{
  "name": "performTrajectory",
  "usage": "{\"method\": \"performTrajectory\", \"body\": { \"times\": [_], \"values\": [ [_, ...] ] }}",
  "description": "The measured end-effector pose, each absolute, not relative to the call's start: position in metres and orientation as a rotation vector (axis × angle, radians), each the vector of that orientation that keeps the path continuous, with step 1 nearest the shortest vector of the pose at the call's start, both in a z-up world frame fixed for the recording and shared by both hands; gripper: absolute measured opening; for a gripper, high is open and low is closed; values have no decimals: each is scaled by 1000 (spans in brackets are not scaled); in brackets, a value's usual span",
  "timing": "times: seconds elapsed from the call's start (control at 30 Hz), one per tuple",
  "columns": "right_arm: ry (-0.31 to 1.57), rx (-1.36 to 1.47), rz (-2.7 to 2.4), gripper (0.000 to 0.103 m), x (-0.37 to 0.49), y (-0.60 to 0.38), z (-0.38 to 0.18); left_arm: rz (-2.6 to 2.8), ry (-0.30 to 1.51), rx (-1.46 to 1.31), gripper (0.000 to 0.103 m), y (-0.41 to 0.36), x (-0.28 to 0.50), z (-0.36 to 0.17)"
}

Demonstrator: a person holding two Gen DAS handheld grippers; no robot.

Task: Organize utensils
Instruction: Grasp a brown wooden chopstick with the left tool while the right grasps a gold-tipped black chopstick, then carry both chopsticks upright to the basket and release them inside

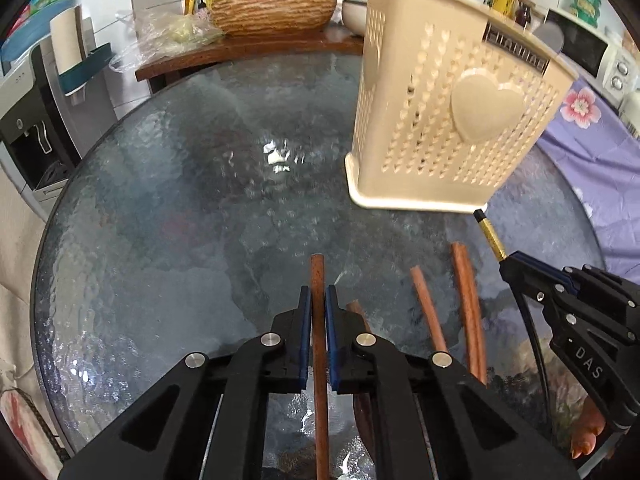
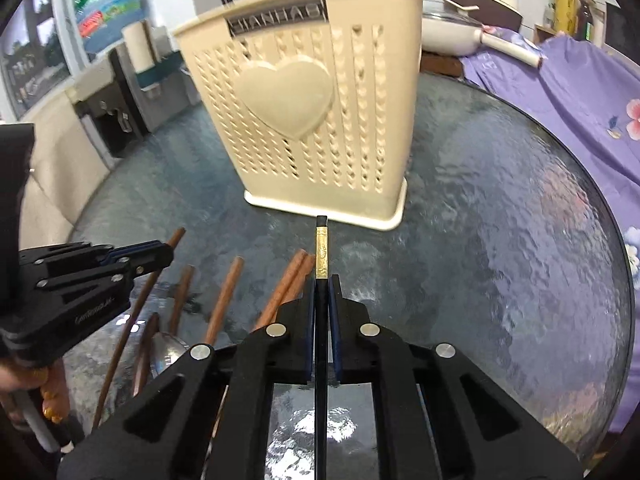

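The left hand-held gripper [image 1: 318,300] was clamped on a brown chopstick [image 1: 319,276], the right hand-held gripper [image 2: 322,292] clamped on a black chopstick [image 2: 321,248]; more brown chopsticks [image 2: 224,300] lay on the glass tabletop [image 1: 180,200] near the cream utensil holder [image 2: 304,120]

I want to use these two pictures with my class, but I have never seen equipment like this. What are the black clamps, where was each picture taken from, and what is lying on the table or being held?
There is no robot here: a person holds a two-finger clamp in each hand, each carrying a wide-angle camera looking along its fingers. One picture is from the left clamp, the other from the right.

The left gripper is shut on a brown wooden chopstick. The right gripper is shut on a black chopstick with a gold band.

More wooden chopsticks and a spoon lie on the round glass table. Behind them stands a cream utensil holder with a heart on it.
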State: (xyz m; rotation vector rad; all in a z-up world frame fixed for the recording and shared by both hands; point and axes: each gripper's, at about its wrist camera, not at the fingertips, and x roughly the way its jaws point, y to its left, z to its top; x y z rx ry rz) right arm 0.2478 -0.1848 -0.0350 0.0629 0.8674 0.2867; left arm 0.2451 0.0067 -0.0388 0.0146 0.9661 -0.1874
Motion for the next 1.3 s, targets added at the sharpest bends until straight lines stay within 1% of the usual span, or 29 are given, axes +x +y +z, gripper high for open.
{"method": "performTrajectory", "body": {
  "times": [0.13,0.33,0.5,0.6,0.97,1.3],
  "values": [
    [819,111,347,7,238,-193,-18,-199,912,-17,7,11,239,-19],
    [696,161,424,7,220,-207,21,-221,810,-48,7,16,222,18],
    [591,131,466,7,201,-213,50,-236,735,-50,7,18,208,44],
    [560,119,492,7,190,-218,62,-247,700,-51,7,20,202,56],
    [477,64,532,7,168,-226,88,-259,581,-51,7,24,176,95],
    [462,51,535,7,169,-227,93,-254,545,-59,7,25,170,104]
  ]
}}
